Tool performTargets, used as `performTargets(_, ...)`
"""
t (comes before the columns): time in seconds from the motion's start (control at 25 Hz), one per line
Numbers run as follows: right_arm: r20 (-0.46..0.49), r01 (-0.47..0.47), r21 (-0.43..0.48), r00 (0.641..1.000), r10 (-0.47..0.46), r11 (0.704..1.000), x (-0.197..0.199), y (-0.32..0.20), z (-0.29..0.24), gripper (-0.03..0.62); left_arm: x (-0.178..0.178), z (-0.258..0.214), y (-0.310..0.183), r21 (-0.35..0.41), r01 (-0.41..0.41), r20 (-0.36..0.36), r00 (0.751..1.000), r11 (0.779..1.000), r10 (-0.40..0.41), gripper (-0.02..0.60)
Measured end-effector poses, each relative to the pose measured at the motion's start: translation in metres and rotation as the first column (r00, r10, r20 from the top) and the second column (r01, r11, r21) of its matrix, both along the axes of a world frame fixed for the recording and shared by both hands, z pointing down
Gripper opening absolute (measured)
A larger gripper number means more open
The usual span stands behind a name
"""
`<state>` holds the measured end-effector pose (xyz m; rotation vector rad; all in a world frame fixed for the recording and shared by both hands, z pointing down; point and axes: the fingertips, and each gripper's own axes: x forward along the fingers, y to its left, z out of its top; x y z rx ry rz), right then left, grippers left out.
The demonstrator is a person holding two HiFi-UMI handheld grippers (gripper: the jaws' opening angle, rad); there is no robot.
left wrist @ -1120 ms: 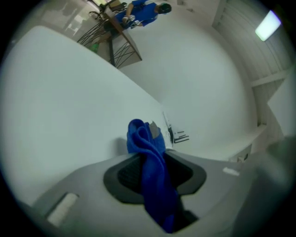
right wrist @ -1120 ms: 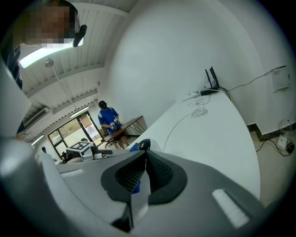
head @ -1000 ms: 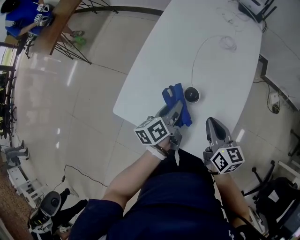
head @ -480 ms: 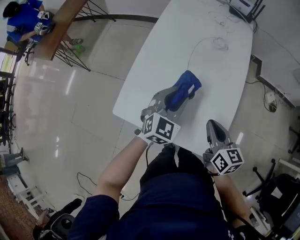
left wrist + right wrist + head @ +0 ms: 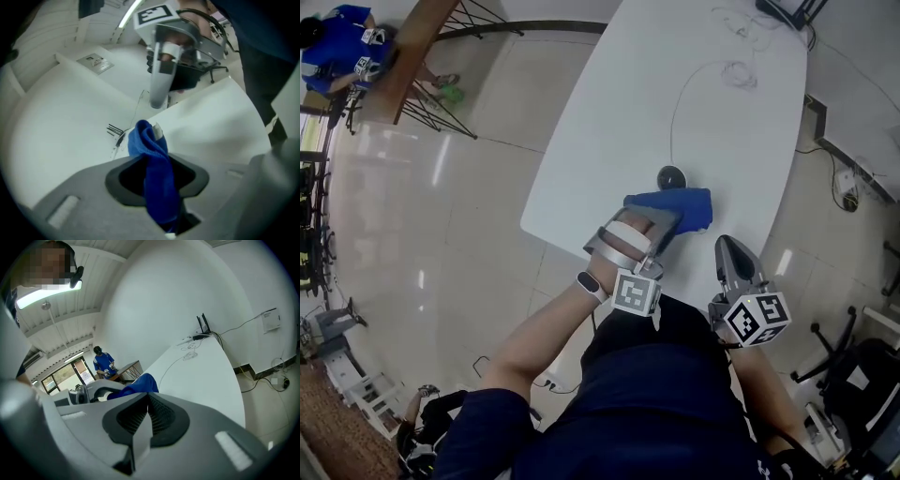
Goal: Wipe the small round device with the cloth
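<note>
**White bench** [image 5: 722,112], seen from above, carries the task's things near its 6 o'clock end.

**Left tool** [image 5: 656,223]: the jaws are partly closed and pinch a fold of the blue cloth [image 5: 682,206], which spills out past the tips.

**Right tool** [image 5: 727,251]: the jaws are pressed together on nothing. It hangs by the bench's near edge, at 5 o'clock of the cloth, taking no part.

**Small round device** [image 5: 671,176]: dark and uncovered, at 11 o'clock of the cloth and just beside its edge. Whether they touch cannot be told. Its thin cable [image 5: 675,103] runs toward 12 o'clock.

**Judged progress:** the cloth is gripped and brought to the device but does not lie over it. Wiping is therefore either between strokes or not yet begun.
</note>
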<state>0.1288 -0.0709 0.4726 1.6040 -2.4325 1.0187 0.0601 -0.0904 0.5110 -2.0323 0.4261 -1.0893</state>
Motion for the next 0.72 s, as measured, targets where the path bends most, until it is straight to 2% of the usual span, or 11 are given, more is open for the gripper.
performTargets(0.12, 0.004, 0.002, -0.012, 1.0, -0.002, 1.0, 0.0, -0.006, 0.005, 0.012, 0.001, 0.023, 0.008, 0.027, -0.035, 0.062, 0.998, 0.999, 0.033, 0.133)
performTargets(0.24, 0.006, 0.0, -0.025, 1.0, 0.0, 1.0, 0.001, -0.01, 0.008, 0.012, 0.002, 0.044, 0.016, -0.015, -0.049, 0.105, 0.993, 0.999, 0.05, 0.133)
performTargets(0.36, 0.004, 0.0, -0.025, 1.0, 0.0, 1.0, 0.003, -0.013, 0.009, 0.012, 0.001, 0.056, 0.009, -0.033, -0.026, 0.168, 0.985, 0.999, 0.031, 0.133)
performTargets(0.4, 0.003, 0.001, -0.025, 1.0, -0.001, 1.0, 0.004, -0.013, 0.01, 0.012, 0.0, 0.061, 0.006, -0.052, -0.013, 0.192, 0.981, 0.999, 0.022, 0.133)
performTargets(0.48, 0.003, 0.003, -0.021, 1.0, -0.003, 1.0, 0.005, -0.012, 0.01, 0.012, 0.001, 0.078, 0.01, -0.177, 0.038, 0.209, 0.978, 0.983, 0.0, 0.13)
performTargets(0.56, 0.004, 0.004, -0.013, 1.0, -0.004, 1.0, 0.005, -0.01, 0.008, 0.012, 0.003, 0.086, 0.015, -0.341, 0.116, 0.158, 0.985, 0.933, -0.065, 0.129)
performTargets(0.64, 0.005, 0.003, -0.001, 1.0, -0.003, 1.0, 0.005, -0.007, 0.004, 0.012, 0.006, 0.072, 0.015, -0.477, 0.177, 0.049, 0.983, 0.861, -0.175, 0.127)
performTargets(0.68, 0.004, 0.002, 0.006, 1.0, -0.002, 1.0, 0.004, -0.006, 0.001, 0.012, 0.007, 0.059, 0.013, -0.533, 0.192, -0.018, 0.971, 0.824, -0.238, 0.127)
performTargets(0.72, 0.002, 0.001, 0.013, 1.0, -0.001, 1.0, 0.004, -0.004, -0.001, 0.012, 0.006, 0.044, 0.011, -0.581, 0.198, -0.089, 0.949, 0.789, -0.303, 0.127)
